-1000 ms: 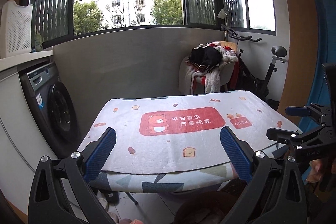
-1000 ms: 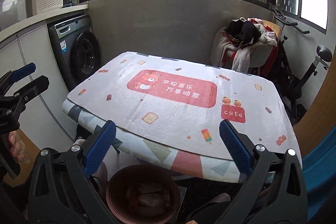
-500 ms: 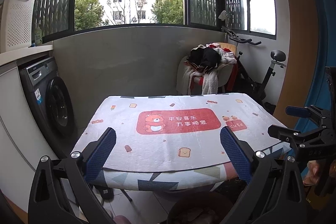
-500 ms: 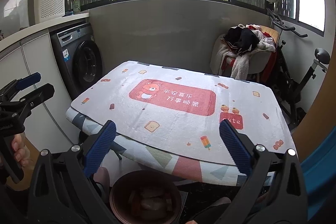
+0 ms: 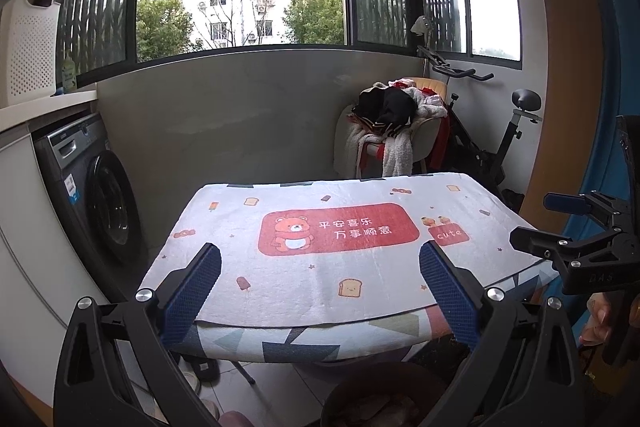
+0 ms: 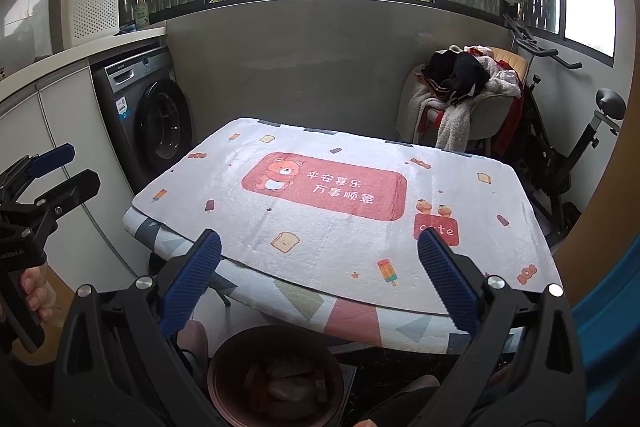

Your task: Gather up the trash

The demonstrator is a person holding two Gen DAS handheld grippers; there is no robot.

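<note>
Grippers pull back from the table: left gripper and right gripper both gape wide and empty, while trash sits in the brown bin below, suggesting collection is nearly done.

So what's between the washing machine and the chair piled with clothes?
Only the table with its bear mat stands in front; along the wall between washing machine and chair, floor looks bare, in the right wrist view.

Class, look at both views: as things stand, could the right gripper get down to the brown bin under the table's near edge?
Probably yes. The right gripper is open and empty, and the brown bin sits just below it with its mouth uncovered. The table edge lies behind the bin, not over it.
</note>
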